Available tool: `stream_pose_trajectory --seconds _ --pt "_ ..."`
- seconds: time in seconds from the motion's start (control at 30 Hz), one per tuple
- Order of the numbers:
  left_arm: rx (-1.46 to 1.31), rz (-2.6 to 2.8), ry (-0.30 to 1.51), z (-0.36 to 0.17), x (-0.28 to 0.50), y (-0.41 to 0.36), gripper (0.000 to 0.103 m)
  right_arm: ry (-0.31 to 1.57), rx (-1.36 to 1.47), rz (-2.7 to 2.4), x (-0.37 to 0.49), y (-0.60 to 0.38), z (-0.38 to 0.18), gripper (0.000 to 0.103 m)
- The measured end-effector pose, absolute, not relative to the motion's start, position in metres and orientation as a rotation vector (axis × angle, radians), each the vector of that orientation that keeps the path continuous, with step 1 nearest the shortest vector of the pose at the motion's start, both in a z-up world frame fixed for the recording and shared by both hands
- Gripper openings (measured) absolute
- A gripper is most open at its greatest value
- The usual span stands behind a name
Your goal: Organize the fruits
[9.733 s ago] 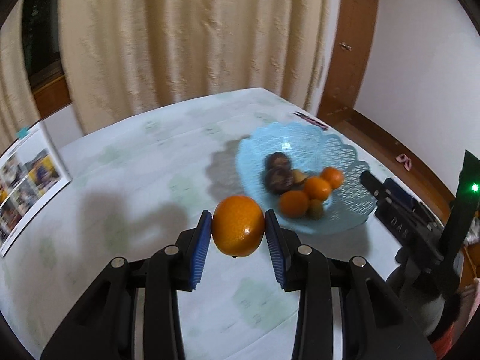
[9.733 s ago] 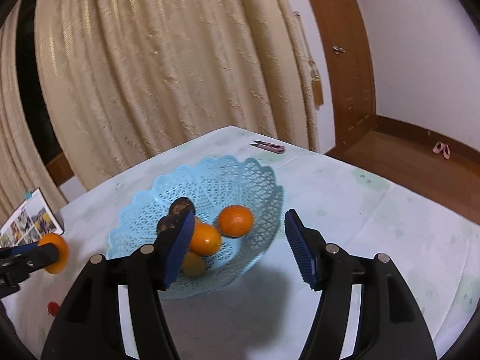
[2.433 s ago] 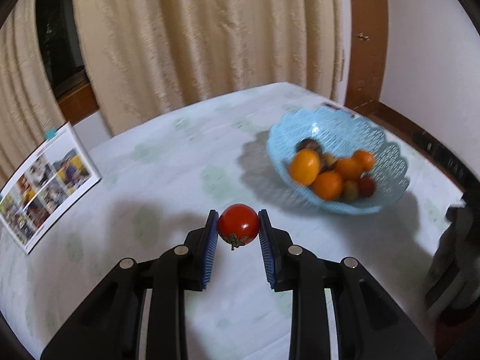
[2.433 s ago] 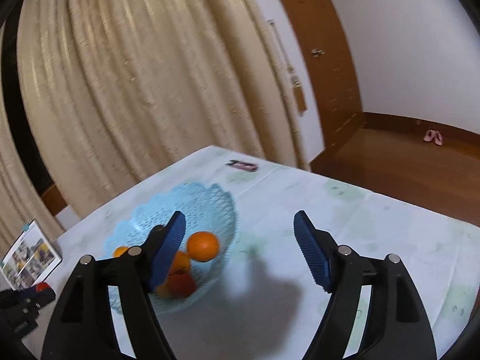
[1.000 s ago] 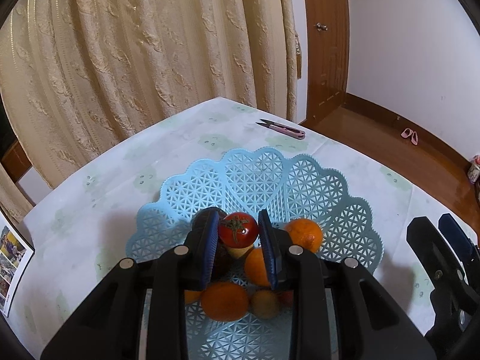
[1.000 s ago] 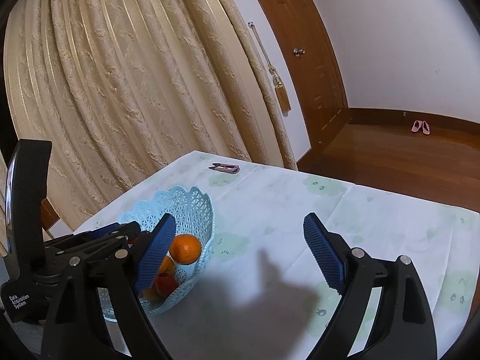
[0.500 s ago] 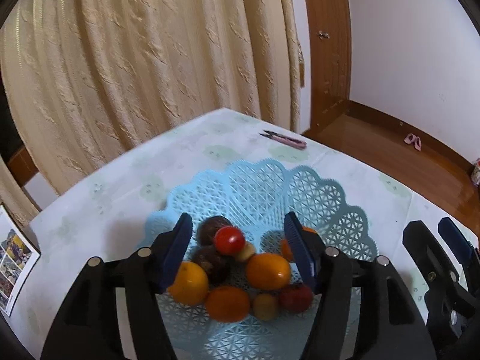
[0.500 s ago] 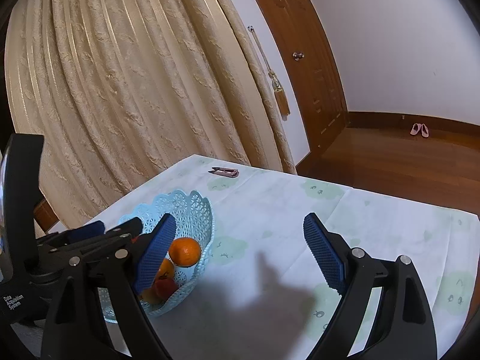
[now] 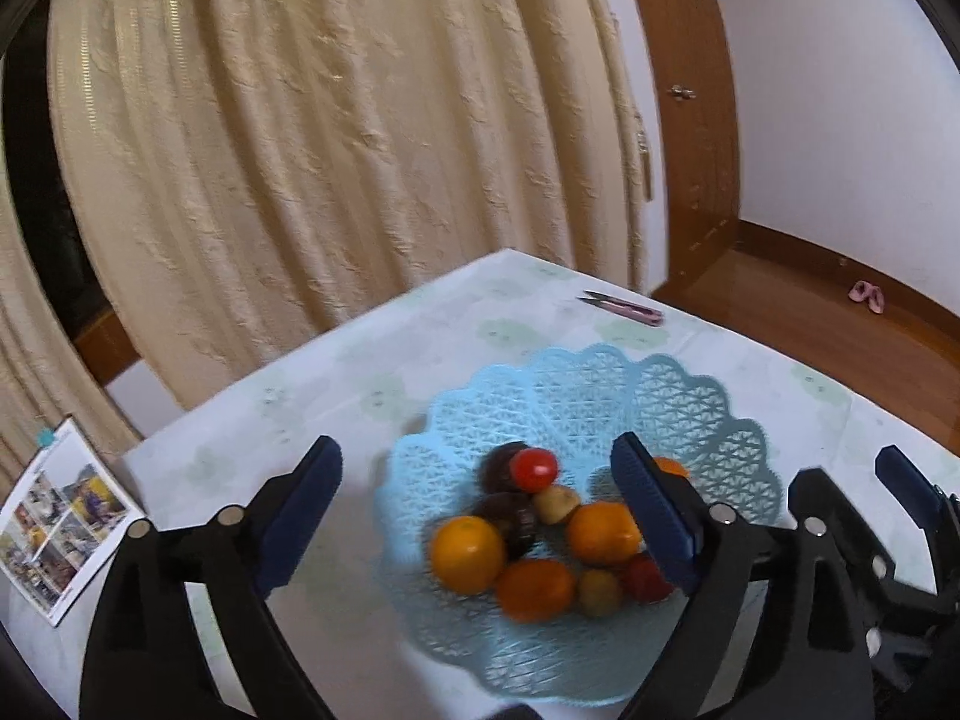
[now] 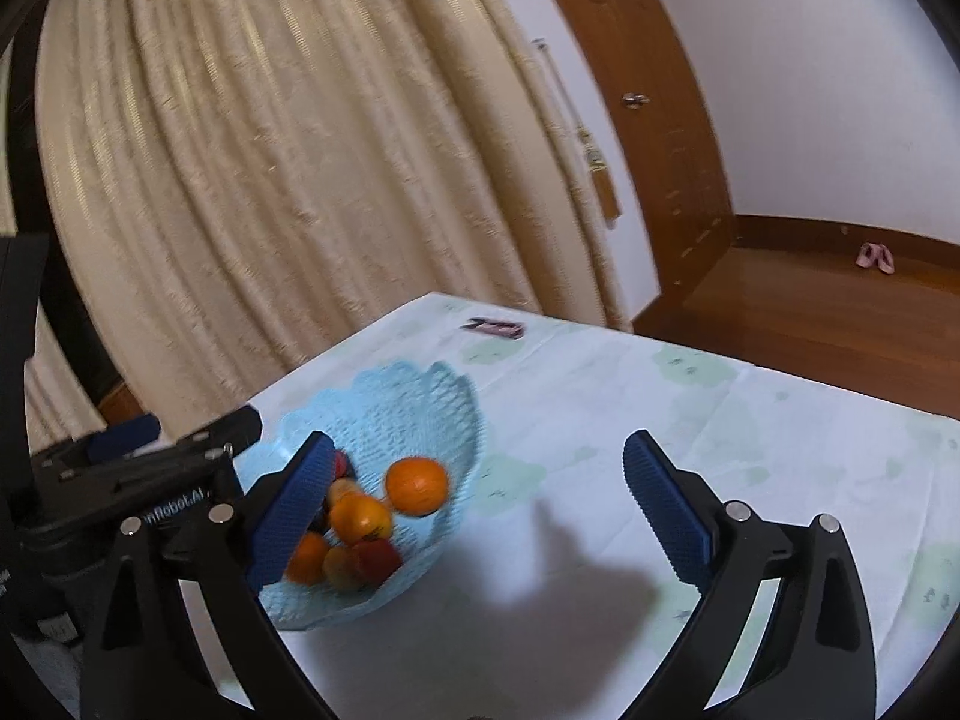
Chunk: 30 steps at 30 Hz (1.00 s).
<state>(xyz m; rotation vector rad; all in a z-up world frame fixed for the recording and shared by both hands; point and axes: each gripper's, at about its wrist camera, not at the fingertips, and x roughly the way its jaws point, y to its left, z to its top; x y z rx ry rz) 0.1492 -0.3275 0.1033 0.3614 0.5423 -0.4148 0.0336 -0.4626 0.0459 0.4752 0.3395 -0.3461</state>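
A light blue lattice basket (image 9: 600,384) sits on the white table and holds several fruits: oranges (image 9: 467,546), dark round fruits (image 9: 501,465), a small red tomato (image 9: 535,469) on top, and another red one (image 9: 642,579). My left gripper (image 9: 474,510) is open and empty above the basket's near side. My right gripper (image 10: 474,510) is open and empty to the right of the basket (image 10: 420,402), over bare table. An orange (image 10: 417,486) lies near the basket's right rim. The left gripper's body (image 10: 132,480) shows at the left of the right wrist view.
Small pink snips (image 9: 624,307) lie near the table's far edge, also in the right wrist view (image 10: 495,327). A photo booklet (image 9: 60,516) lies at the table's left. Cream curtains hang behind; a wooden door frame and floor are to the right.
My left gripper carried the red tomato over the basket, opened and left it on the fruit pile, then drew back and up. My right gripper stayed open beside the basket.
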Motion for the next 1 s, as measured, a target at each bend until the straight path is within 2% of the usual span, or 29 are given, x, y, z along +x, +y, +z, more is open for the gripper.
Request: stream_pose_trajectory --seconds 0.13,0.23,0.53,1.0 --pt "0.365 -0.351 0.528 0.106 0.149 -0.310 0.092 0.306 0.387 -0.313 0.033 -0.444 0.051 0.100" --pt "0.382 -0.289 0.499 0.106 0.146 -0.296 0.098 0.306 0.331 -0.289 0.035 -0.434 0.052 0.100" --pt "0.434 -0.153 0.470 0.094 0.138 -0.262 0.098 0.431 0.280 -0.198 0.048 -0.417 0.045 0.100" --pt "0.468 -0.120 0.477 0.081 0.135 -0.253 0.098 0.474 0.270 -0.200 0.052 -0.415 0.043 0.100"
